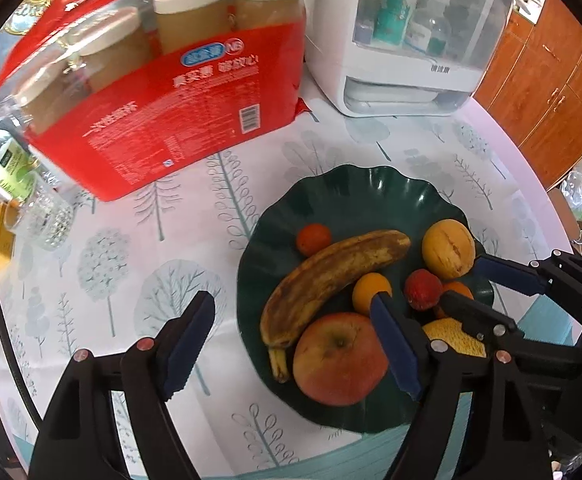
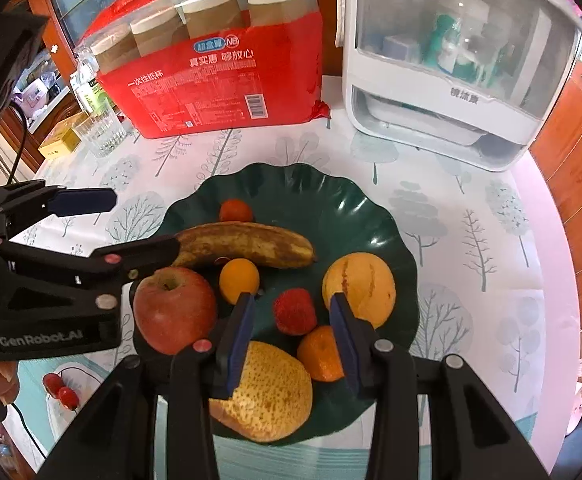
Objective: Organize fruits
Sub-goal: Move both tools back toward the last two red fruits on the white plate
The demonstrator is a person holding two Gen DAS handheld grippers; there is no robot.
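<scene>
My left gripper (image 1: 295, 344) hung over the near left rim of the dark green plate (image 1: 371, 192), its blue-padded jaws spread wide with nothing between them but the apple (image 1: 337, 360) and the stem end of the banana (image 1: 331, 276) lying below, neither one touched. My right gripper (image 2: 295, 340) hovered above the near side of the same plate, its jaws parted only a little and holding nothing; the red strawberry-like fruit (image 2: 294, 311) and a small orange (image 2: 321, 354) showed in the gap beneath them, and the big speckled yellow fruit (image 2: 269, 396) lay just under the left pad. All the fruit sat on the plate: the brown-spotted banana ran across the middle, a small red tomato-like fruit (image 2: 235, 211) sat behind it, a round yellow-orange fruit (image 2: 239, 280) lay just in front of it beside the apple, and a larger yellow fruit with brown streaks (image 2: 361, 288) rested toward the right rim. The plate stood on a tablecloth printed with pale trees (image 2: 471, 240). Behind it stood a red package of paper cups (image 2: 219, 80) and a white appliance with a clear hood (image 2: 451, 60), with a patterned glass (image 2: 101, 132) off to the left. Two small red fruits (image 2: 61, 390) lay on the cloth outside the plate, near its left edge.
</scene>
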